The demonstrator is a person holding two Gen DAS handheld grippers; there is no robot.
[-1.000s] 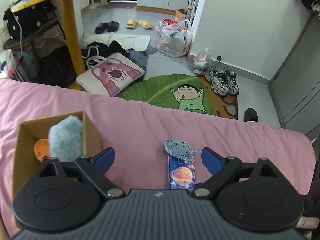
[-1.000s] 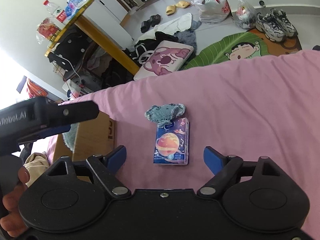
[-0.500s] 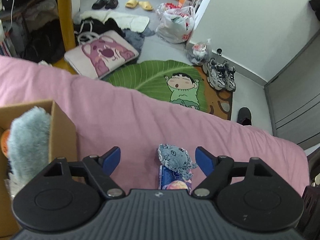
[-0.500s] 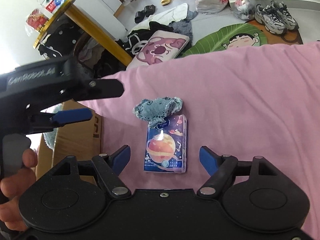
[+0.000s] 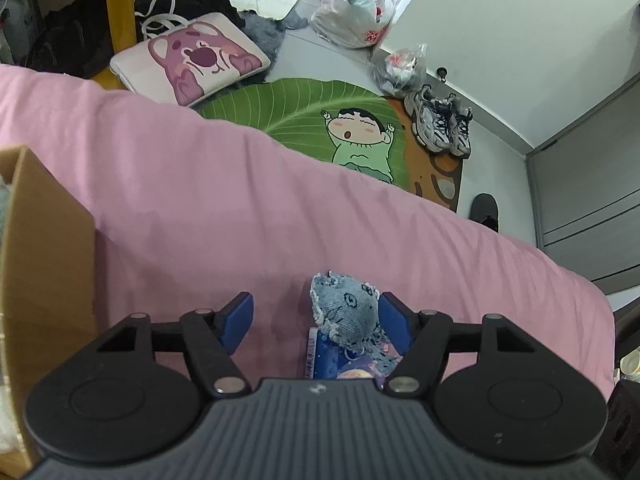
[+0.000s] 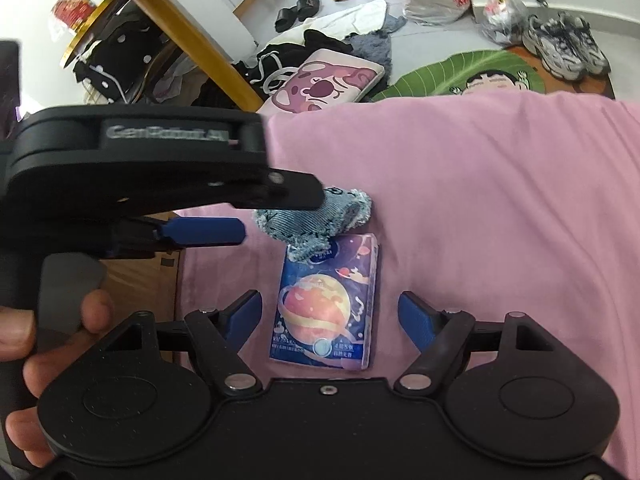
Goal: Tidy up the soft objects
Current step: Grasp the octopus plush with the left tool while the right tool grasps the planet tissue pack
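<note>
A frayed denim soft toy (image 5: 346,312) lies on the pink bed sheet (image 5: 240,200), its near end resting on a blue tissue pack (image 5: 330,362) with a planet print. My left gripper (image 5: 316,316) is open and low over the sheet, with the toy between its fingers, close to the right one. From the right wrist view the left gripper (image 6: 276,214) reaches in from the left and straddles the denim toy (image 6: 316,226). My right gripper (image 6: 330,314) is open and hovers over the tissue pack (image 6: 328,312), holding nothing.
A cardboard box (image 5: 44,248) stands on the bed at the left, with a bit of grey plush at its edge. A hand (image 6: 24,320) holds the left gripper's handle. Beyond the bed are a leaf rug (image 5: 304,116), a pink cushion (image 5: 188,56), shoes and bags.
My left gripper has moved right and down from beside the box until its open fingers sit around the denim toy. The right gripper has edged closer to the tissue pack.
</note>
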